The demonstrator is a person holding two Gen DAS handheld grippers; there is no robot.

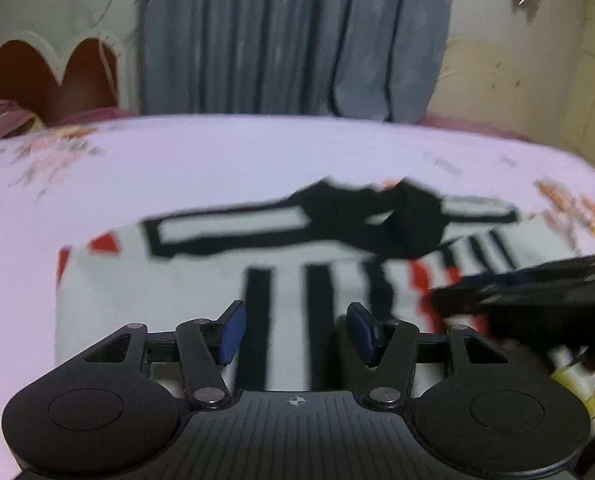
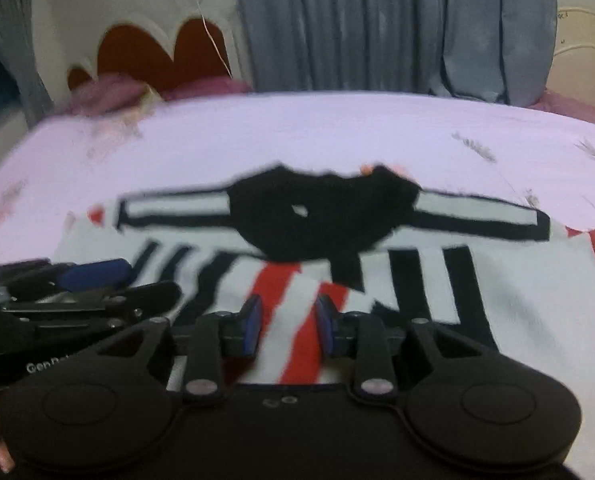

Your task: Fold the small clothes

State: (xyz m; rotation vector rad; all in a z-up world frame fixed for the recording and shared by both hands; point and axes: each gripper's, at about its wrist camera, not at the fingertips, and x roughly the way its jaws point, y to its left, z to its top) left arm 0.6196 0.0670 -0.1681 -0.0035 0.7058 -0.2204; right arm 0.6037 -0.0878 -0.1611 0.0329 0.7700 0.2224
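**Striped garment lies spread on the bed under two parted grippers**

Nearest the lens in each wrist view sits that gripper's own black body with its two round pivot housings. From there, in order of size:

Pale lilac bedsheet [image 1: 257, 160] with faint floral print fills the middle of both views and carries everything else. Behind it hang grey-blue pleated curtains [image 1: 297, 36], and to the left stands a cream headboard with dark red scalloped panels [image 2: 165, 54]. A crumpled purple cloth [image 2: 109, 96] lies at the head of the bed, too blurred to identify further.

On the sheet lies the small white garment with black and red stripes [image 2: 517, 300], spread mostly flat. A black collar area [image 2: 313, 216] sits at its far edge, flanked by black-bordered white bands running out to each side. Its near part runs under both grippers.

The left gripper [image 1: 295, 332] hovers over black-striped fabric, its blue-padded fingers [image 1: 231, 334] standing wide apart with nothing pinched between them. The right gripper [image 2: 287, 330] is over a red-and-white striped part; its fingers [image 2: 251, 330] are parted too, though less widely. Striped cloth shows through the gap, but I cannot tell whether the pads touch it.

Each gripper shows blurred at the edge of the other's view, just beside it.
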